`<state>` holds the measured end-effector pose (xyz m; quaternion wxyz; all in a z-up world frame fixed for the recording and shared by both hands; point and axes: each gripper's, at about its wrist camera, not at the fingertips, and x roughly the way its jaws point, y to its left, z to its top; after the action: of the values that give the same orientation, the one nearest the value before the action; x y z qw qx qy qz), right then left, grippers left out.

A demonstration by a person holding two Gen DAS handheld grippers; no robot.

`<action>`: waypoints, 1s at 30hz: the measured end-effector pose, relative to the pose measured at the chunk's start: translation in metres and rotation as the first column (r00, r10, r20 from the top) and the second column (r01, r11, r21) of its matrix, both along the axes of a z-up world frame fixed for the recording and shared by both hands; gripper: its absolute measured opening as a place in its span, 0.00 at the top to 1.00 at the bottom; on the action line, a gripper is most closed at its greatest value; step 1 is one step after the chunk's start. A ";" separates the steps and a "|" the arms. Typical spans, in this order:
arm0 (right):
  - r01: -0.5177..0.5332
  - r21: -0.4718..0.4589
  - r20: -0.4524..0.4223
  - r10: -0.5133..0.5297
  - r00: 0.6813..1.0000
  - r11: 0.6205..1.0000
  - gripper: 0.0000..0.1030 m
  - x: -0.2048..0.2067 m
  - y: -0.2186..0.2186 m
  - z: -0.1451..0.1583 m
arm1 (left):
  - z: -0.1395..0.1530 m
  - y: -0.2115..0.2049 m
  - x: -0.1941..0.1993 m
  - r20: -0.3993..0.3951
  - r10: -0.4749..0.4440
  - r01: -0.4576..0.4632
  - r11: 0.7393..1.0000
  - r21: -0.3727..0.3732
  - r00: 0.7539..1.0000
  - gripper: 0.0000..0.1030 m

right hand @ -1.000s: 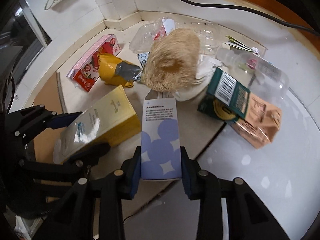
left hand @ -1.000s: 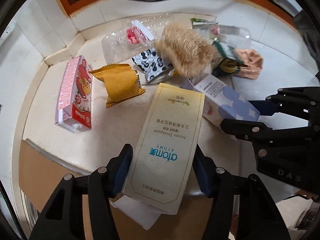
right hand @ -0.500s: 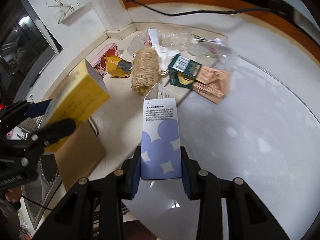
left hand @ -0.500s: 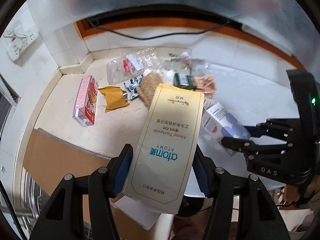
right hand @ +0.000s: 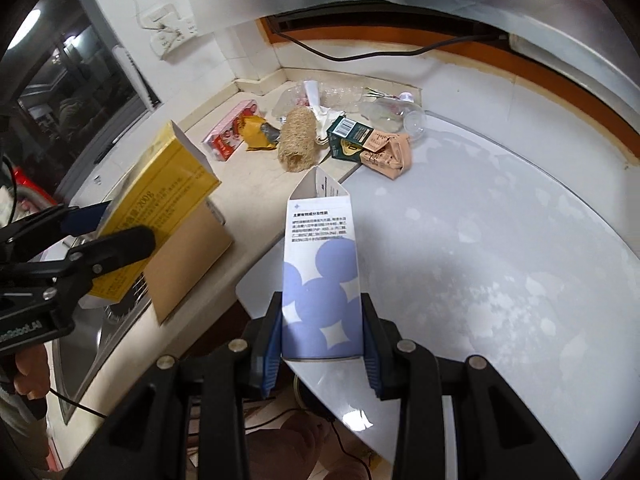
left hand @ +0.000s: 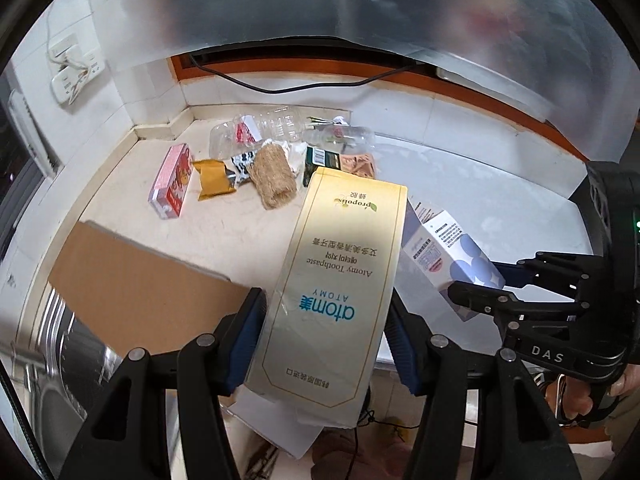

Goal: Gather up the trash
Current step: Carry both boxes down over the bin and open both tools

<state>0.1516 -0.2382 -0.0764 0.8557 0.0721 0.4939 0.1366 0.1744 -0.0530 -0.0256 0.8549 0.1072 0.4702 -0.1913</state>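
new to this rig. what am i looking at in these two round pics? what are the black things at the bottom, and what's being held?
No robot arm here: a person carries handheld tongs, one in each hand, each with a fisheye camera looking along its fingers. One picture is from the left tongs, clamped on a yellow toothpaste box. The other is from the right tongs, clamped on a white and purple box. Each view also catches the other tongs at its edge. Left on the counter: a pink carton, a yellow wrapper, a loofah, a green box, clear plastic bottles.
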 end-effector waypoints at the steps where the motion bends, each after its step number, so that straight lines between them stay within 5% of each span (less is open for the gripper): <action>1: -0.007 0.000 0.006 0.007 1.000 1.000 0.67 -0.006 -0.001 0.002 | 0.000 0.000 -0.006 -0.001 0.006 -0.006 1.000 -0.006 1.000 0.45; 17: -0.126 0.043 -0.012 0.126 0.992 0.991 0.66 -0.070 -0.007 -0.012 | -0.038 -0.005 -0.081 -0.089 0.131 -0.136 0.989 -0.052 0.987 0.45; 30: -0.201 0.056 -0.116 0.206 0.972 0.978 0.66 -0.085 0.031 -0.073 | -0.114 0.025 -0.111 -0.206 0.229 -0.232 0.973 0.009 0.951 0.45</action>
<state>0.0663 -0.2072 -0.1493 0.8039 0.0480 0.5466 0.2295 0.0630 -0.0280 -0.1399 0.8189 0.0248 0.5638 -0.1039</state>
